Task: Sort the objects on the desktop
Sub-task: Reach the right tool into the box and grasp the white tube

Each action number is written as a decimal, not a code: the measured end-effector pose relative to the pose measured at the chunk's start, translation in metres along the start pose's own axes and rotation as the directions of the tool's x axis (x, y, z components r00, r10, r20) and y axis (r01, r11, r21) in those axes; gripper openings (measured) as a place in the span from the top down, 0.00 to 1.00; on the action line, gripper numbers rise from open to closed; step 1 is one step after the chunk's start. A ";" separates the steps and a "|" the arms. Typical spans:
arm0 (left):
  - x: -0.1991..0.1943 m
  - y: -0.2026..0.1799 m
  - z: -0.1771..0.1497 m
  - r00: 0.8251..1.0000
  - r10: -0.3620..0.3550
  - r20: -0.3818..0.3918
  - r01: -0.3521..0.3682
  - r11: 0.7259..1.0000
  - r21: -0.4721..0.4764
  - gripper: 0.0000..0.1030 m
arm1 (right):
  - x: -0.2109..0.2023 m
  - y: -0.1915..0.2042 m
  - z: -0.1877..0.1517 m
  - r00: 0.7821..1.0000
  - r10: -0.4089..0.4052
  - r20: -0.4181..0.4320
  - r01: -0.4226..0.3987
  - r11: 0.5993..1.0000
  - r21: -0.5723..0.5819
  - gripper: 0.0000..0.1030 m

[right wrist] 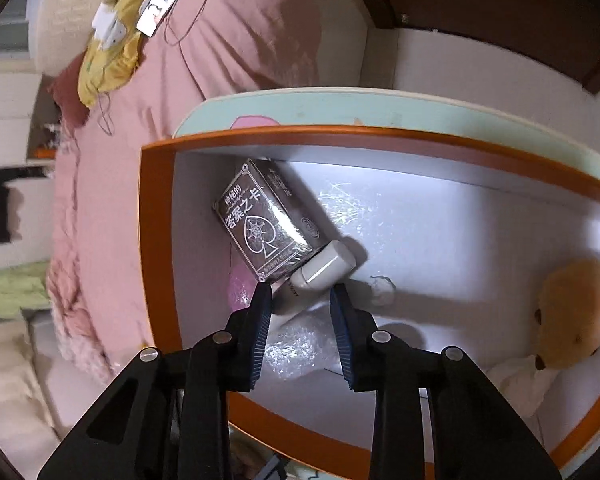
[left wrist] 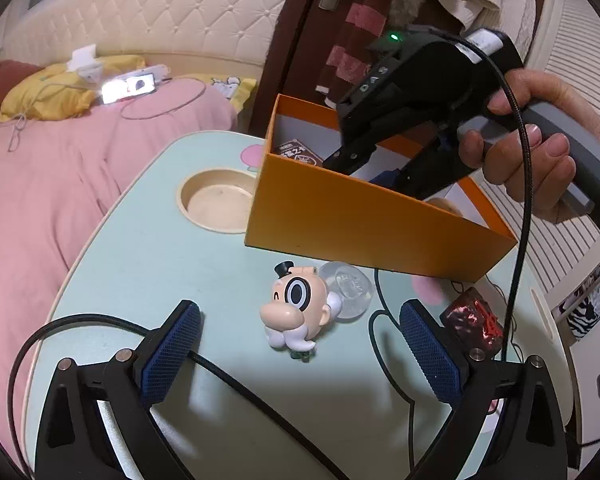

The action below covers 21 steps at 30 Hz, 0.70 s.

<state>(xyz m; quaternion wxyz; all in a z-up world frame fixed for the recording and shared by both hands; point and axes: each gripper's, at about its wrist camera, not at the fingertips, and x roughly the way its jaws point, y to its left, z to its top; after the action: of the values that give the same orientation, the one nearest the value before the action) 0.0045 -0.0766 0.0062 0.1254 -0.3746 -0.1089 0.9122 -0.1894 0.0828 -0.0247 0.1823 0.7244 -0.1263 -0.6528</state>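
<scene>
Left wrist: one orange box [left wrist: 360, 224], one figurine [left wrist: 296, 312].

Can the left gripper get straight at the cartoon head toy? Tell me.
Probably yes. The left gripper stands open with the cartoon head toy on the table right ahead between its fingers; only a clear cup touches it behind.

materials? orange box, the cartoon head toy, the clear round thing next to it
Orange box: likely matte cardboard; thin flat walls, white inside.
Cartoon head toy: looks like glossy moulded plastic; smooth with soft highlights.
Clear round thing: transparent plastic or glass; table shows through, can't tell which.
</scene>
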 end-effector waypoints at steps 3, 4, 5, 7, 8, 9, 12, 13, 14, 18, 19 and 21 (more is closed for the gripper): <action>0.001 0.000 0.000 1.000 0.002 -0.001 -0.002 1.000 0.002 0.03 | 0.004 0.019 -0.002 0.994 -0.105 -0.003 0.105 0.991 -0.080 0.64; -0.001 0.003 -0.001 1.000 -0.003 -0.003 0.003 1.000 0.007 0.03 | 0.006 0.027 -0.004 0.989 -0.146 0.002 0.146 0.983 -0.116 0.62; -0.006 0.011 -0.004 1.000 -0.014 -0.007 0.014 1.000 0.018 0.03 | 0.008 0.033 -0.006 0.983 -0.184 0.015 0.184 0.972 -0.148 0.62; -0.006 0.011 -0.005 1.000 -0.014 -0.005 0.014 1.000 0.013 0.03 | 0.010 0.040 -0.014 0.971 -0.233 0.048 0.238 0.951 -0.199 0.59; -0.007 0.011 -0.005 1.000 -0.015 -0.004 0.015 1.000 0.011 0.03 | 0.010 0.041 -0.017 0.968 -0.242 0.065 0.251 0.945 -0.209 0.59; -0.007 0.011 -0.005 1.000 -0.017 -0.003 0.017 1.000 0.010 0.03 | 0.010 0.042 -0.020 0.965 -0.248 0.082 0.260 0.941 -0.215 0.59; -0.008 0.011 -0.007 1.000 -0.022 0.001 0.022 1.000 0.008 0.03 | 0.002 0.027 -0.019 0.980 -0.179 0.089 0.191 0.969 -0.158 0.68; -0.009 0.011 -0.007 1.000 -0.022 0.001 0.022 1.000 0.009 0.03 | -0.003 0.016 -0.017 0.988 -0.121 0.092 0.131 0.985 -0.111 0.73; -0.009 0.010 -0.007 1.000 -0.021 0.002 0.021 1.000 0.009 0.03 | -0.006 0.008 -0.016 0.991 -0.089 0.096 0.098 0.991 -0.088 0.76; -0.009 0.010 -0.008 1.000 -0.019 0.003 0.019 1.000 0.011 0.03 | -0.022 -0.014 -0.019 0.991 -0.015 0.132 0.021 0.999 -0.043 0.96; -0.009 0.010 -0.008 1.000 -0.018 0.003 0.018 1.000 0.011 0.03 | -0.025 -0.019 -0.020 0.991 0.000 0.132 0.005 0.999 -0.037 0.96; -0.009 0.010 -0.008 1.000 -0.017 0.004 0.017 1.000 0.012 0.03 | -0.025 -0.024 -0.019 0.994 0.011 0.110 -0.009 1.000 -0.022 0.95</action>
<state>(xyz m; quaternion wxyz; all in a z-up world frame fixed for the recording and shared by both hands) 0.0152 -0.0884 0.0038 0.1354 -0.3710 -0.1068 0.9125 -0.1747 0.1169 -0.0115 0.1860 0.6845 -0.1327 -0.6923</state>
